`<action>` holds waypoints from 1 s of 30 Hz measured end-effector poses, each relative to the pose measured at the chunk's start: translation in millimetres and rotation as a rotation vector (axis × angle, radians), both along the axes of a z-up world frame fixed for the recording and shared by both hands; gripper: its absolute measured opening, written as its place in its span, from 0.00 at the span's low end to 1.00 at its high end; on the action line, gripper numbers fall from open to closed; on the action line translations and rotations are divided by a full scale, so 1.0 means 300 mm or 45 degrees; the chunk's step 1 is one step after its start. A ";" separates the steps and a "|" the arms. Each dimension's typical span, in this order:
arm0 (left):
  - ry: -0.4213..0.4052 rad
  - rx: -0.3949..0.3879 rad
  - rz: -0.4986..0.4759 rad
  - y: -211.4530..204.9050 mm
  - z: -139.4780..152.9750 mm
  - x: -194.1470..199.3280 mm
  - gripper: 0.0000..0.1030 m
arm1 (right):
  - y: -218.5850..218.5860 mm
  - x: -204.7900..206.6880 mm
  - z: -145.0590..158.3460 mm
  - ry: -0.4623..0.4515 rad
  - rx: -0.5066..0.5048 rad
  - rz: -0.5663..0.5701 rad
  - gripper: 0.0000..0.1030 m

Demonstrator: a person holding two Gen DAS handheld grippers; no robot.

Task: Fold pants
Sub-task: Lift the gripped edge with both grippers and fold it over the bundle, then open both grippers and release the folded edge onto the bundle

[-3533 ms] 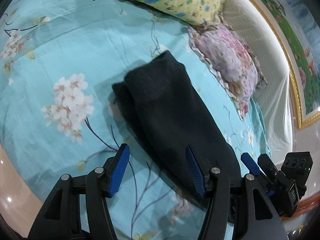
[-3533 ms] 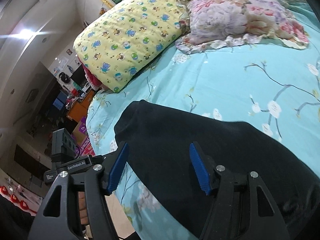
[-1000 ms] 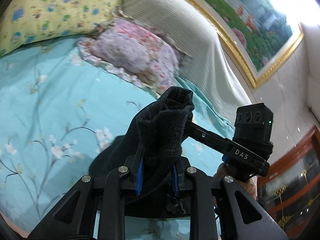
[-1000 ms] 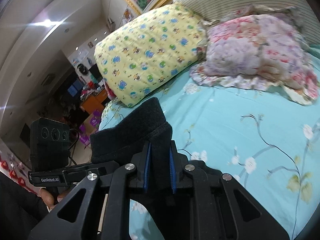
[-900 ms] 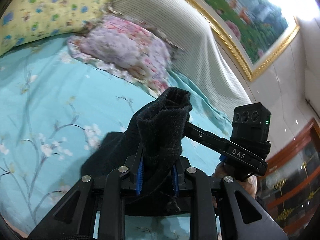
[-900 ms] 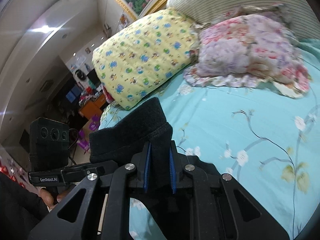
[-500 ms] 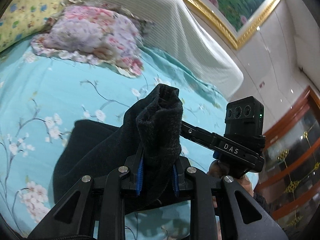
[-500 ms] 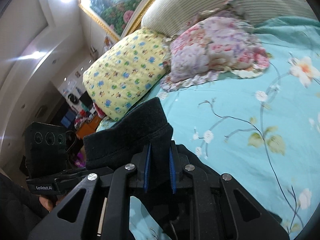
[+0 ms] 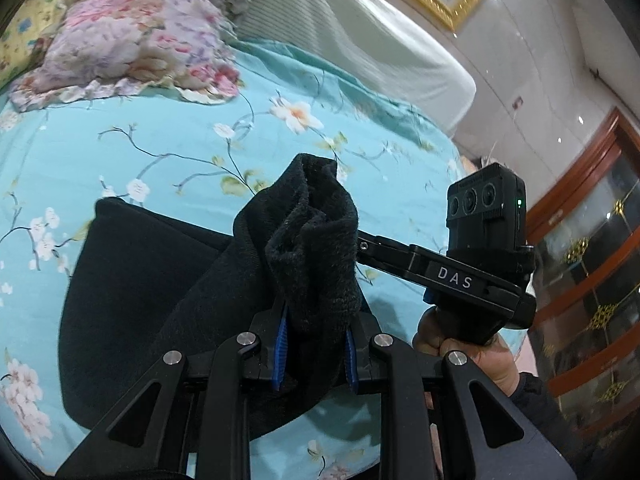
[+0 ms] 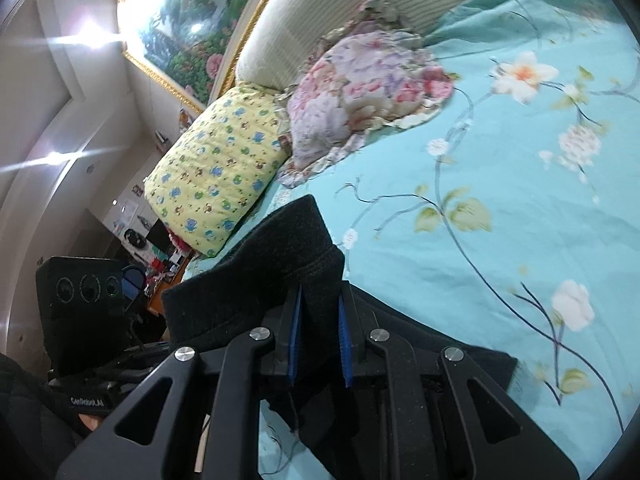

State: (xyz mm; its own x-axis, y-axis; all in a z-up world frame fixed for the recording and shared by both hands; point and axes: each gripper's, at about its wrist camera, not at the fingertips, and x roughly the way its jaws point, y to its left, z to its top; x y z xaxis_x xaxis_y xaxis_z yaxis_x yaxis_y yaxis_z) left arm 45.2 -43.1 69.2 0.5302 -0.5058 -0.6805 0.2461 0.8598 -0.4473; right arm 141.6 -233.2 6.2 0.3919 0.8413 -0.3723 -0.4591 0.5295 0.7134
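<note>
The black pants (image 9: 132, 292) lie on the turquoise flowered bed sheet (image 9: 152, 120), with one end lifted. My left gripper (image 9: 314, 344) is shut on a bunched black edge of the pants and holds it above the sheet. My right gripper (image 10: 320, 336) is shut on another part of the same raised edge of the pants (image 10: 256, 280). In the left wrist view the right gripper's body (image 9: 480, 264) and the hand holding it sit just to the right. The rest of the pants hangs down to the sheet, below both grippers.
A pink flowered pillow (image 9: 132, 44) and a yellow patterned pillow (image 10: 216, 172) lie at the head of the bed, by a striped padded headboard (image 9: 340, 28). A framed painting (image 10: 180, 12) hangs above. A wooden cabinet (image 9: 592, 288) stands to the right of the bed.
Both grippers closed on the pants' near end, lifted it and carried it across the bed towards the right. The pillows have slid to the left in both views.
</note>
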 end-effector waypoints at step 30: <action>0.024 0.046 -0.246 -0.149 -0.093 0.019 0.68 | -0.240 -0.139 -0.082 0.167 -0.140 -0.330 0.59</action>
